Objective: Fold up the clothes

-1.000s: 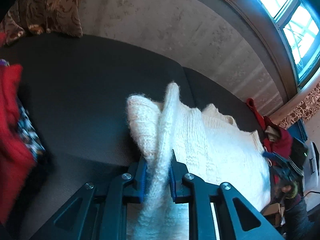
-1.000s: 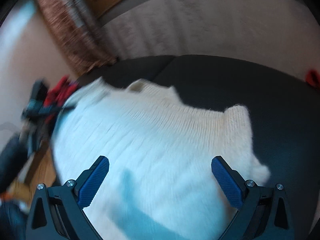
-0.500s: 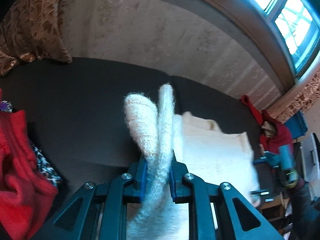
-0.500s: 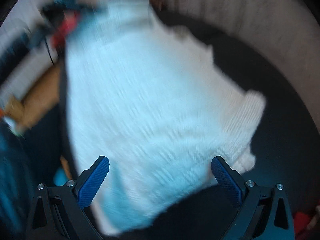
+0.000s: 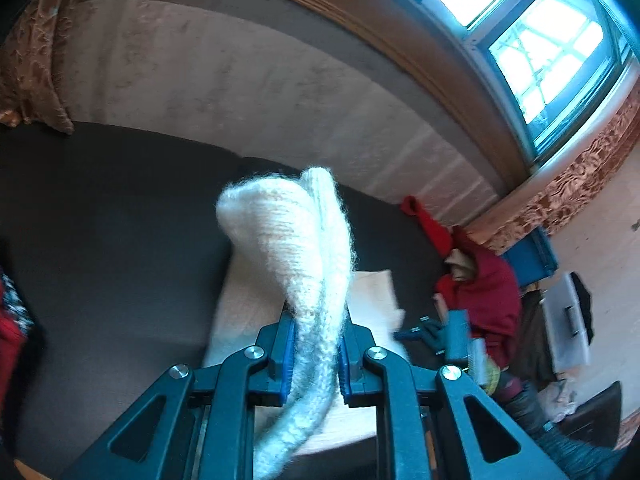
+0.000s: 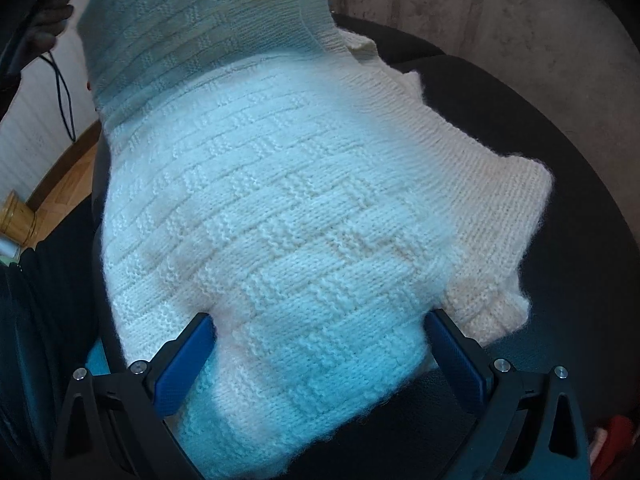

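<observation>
Left claw (image 5: 314,354) pinches fuzzy white knitted sweater (image 6: 288,216); right claw (image 6: 320,356) gapes wide. Advice: pin hem flat, lay fold evenly.

The sweater (image 6: 280,208) lies on the sofa (image 6: 580,240). Its sleeve (image 5: 296,248) rises between the left hand-held gripper's (image 5: 314,354) jaws. A heap of clothes (image 5: 480,288) lies right of it.

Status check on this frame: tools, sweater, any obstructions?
Left tool shut on white sweater, edge lifted. Right tool open, over sweater body. Red clothes off aside, nothing blocking.
</observation>
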### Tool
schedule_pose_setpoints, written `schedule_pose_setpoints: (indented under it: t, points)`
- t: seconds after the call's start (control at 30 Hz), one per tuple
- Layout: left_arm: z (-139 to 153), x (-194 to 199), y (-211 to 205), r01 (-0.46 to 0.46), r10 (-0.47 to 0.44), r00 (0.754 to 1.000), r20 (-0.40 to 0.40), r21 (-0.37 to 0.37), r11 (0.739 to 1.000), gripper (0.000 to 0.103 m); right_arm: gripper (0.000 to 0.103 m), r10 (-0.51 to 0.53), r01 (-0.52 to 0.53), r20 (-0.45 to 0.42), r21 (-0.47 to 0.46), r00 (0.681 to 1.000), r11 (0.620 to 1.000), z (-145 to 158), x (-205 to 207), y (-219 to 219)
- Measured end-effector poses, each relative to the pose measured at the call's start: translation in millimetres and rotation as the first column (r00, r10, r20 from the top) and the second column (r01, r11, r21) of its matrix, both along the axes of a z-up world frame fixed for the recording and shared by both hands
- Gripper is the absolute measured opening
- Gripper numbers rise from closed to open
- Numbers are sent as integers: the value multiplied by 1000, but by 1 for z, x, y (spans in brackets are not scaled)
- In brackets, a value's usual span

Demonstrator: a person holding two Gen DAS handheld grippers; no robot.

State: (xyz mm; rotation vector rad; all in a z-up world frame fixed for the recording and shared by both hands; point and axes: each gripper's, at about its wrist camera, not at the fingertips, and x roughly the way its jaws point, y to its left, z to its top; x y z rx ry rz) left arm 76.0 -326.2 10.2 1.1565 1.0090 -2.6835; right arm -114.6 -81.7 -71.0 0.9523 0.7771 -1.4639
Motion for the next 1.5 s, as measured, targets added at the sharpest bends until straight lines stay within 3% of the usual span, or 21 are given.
schedule_pose_setpoints:
  t: [0.23,0.4,0.5,0.73,0.97,1.07,1.2,1.37,1.5]
  points:
    - [5,-46,57,67,-66,998,-14,50,996,15,103,-38,39,9,-76,999,996,-3,-3,16]
    - [-2,-77,94,102,-98,995,-33,130,986,15,103,-61,62,17,-125,998,990,-5,-5,27]
    - [-19,-99,114,111,-110,994,-14,157,981,15,103,-75,78,20,-150,997,986,-6,-6,33]
    - [-91,-143,154,103,-128,982,137,176,979,15,103,-107,108,19,-208,994,972,-9,-7,48]
    - [-114,-145,158,89,-124,982,140,233,968,17,103,-120,115,-9,-225,993,968,-9,-7,60]
    - [-109,-139,152,77,-119,985,128,295,952,23,103,-122,109,-45,-231,991,967,-5,-4,67]
    - [-91,-131,150,89,-140,985,102,395,914,23,103,-120,102,-65,-226,991,969,8,-1,84]
    - [-50,-122,158,192,-218,975,28,377,906,23,103,-135,121,-62,-196,989,973,21,0,123]
    - [-19,-102,136,206,-200,979,-51,310,928,24,103,-153,145,-43,-149,987,978,32,7,154]
